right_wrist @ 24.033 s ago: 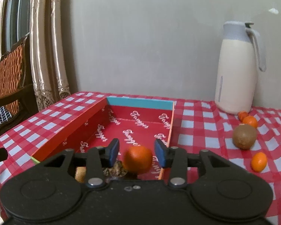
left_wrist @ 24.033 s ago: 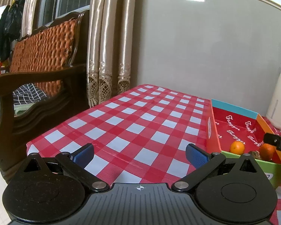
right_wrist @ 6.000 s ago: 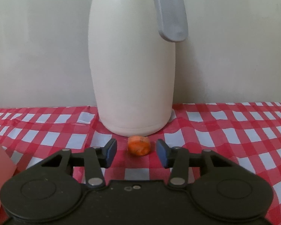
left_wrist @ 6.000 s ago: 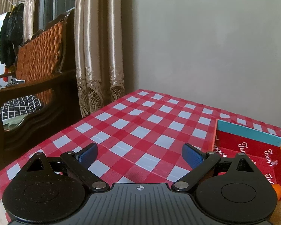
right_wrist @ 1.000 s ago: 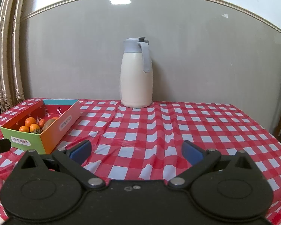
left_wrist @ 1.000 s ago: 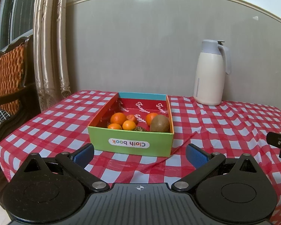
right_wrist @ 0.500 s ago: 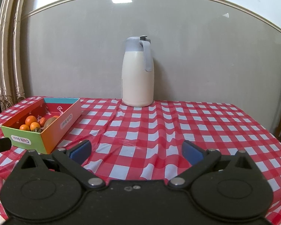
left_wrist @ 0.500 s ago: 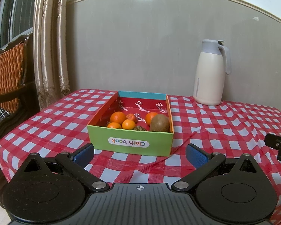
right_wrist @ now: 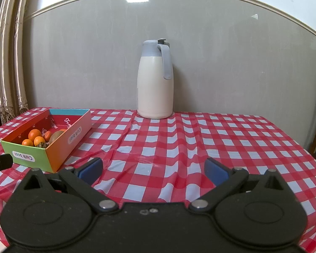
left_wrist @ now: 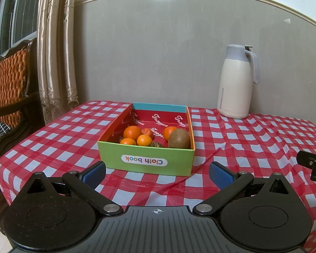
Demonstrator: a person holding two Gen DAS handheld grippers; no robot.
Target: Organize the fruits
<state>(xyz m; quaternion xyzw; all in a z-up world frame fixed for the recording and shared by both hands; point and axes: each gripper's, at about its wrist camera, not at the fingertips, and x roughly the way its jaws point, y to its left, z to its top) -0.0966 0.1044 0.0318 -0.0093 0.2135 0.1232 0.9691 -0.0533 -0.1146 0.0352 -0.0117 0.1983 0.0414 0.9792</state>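
Surface: red-and-white checked tablecloth (right_wrist: 179, 147), glossy plastic sheen, creased in ridges running toward the near edge; plain grey wall behind.
Left gripper (left_wrist: 157, 174): nearest in the left wrist view, low over the near table edge; blue pads spread wide, nothing between them.
Right gripper (right_wrist: 153, 168): same posture in the right wrist view; blue pads spread wide, empty, bare cloth ahead.
Change, last second: both views nearly match those of 1.0 s and 0.5 s ago; both grippers held back from the table, box and jug where they were.
Change, longer span: 6.0 s ago the right gripper straddled a small orange fruit in front of the jug; that spot on the cloth is now bare. 24.0 s ago a kiwi and three small oranges lay loose on the cloth; none lie there now.
Box (left_wrist: 146, 158): just beyond the left gripper; open cardboard tray, matte green front wall with a "Cloth book" label upside down, orange side walls, blue far wall, red printed floor.
Fruits: all inside the box, gathered at its near end.
Oranges (left_wrist: 132, 132): five small round ones, smooth and bright.
Kiwi (left_wrist: 179, 138): brown, oval, dull fuzzy skin, against the right wall.
Unidentified item (left_wrist: 157, 144): small, dark, rough; cannot tell what it is.
Jug (right_wrist: 154, 80): far edge by the wall; cream body, smooth grey lid and handle, upright, well apart from the box.
Task judgement: collection looks finished; no loose fruit in either view.
Far left: wooden chair (left_wrist: 8, 84) with woven orange back; satin curtains (left_wrist: 52, 52).
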